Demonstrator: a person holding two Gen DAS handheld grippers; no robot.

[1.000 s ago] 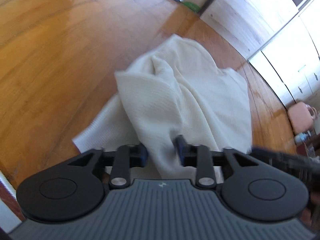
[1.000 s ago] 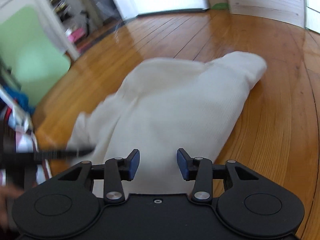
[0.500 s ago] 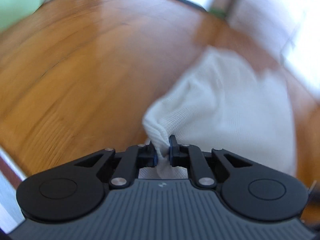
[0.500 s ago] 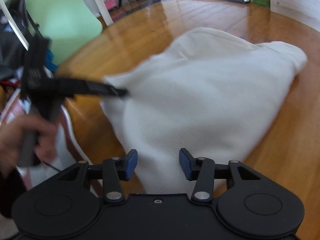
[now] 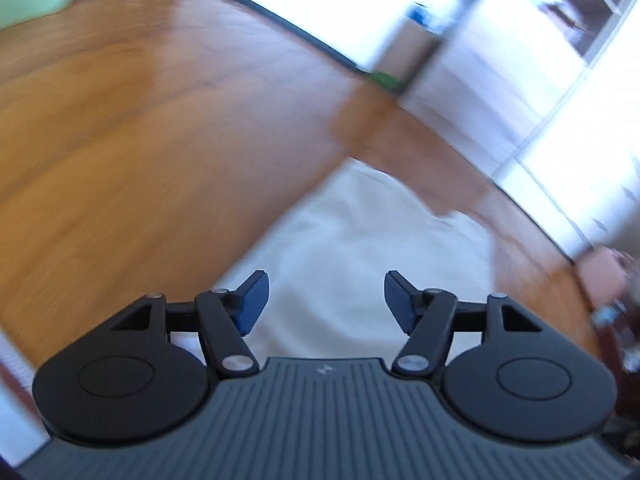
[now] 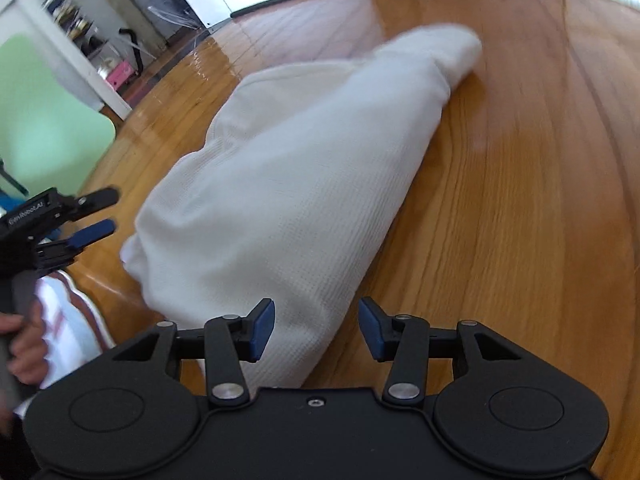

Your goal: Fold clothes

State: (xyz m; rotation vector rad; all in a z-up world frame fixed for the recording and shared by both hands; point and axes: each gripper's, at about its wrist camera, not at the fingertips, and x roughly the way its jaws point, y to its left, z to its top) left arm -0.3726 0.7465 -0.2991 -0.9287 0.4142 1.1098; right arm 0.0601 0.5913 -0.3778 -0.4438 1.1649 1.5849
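A white knit garment (image 6: 304, 168) lies in a long folded heap on the wooden table (image 6: 520, 200). In the left wrist view the same garment (image 5: 360, 248) is blurred and spreads ahead of my left gripper (image 5: 326, 300), which is open and holds nothing. My right gripper (image 6: 316, 328) is open too, hovering over the garment's near end. The left gripper (image 6: 96, 216) also shows at the left of the right wrist view, open beside the garment's left edge, with a hand (image 6: 24, 344) on its handle.
A green chair (image 6: 44, 128) stands at the left. A white cloth with red stripes (image 6: 68, 320) lies by the table's near left edge. White cabinets (image 5: 540, 100) line the far wall. A pink object (image 5: 600, 280) sits at the table's right edge.
My left gripper pinched a fold of the garment half a second ago; now it has let go, opened wide and pulled back. The garment lies flatter. The right gripper stayed open.
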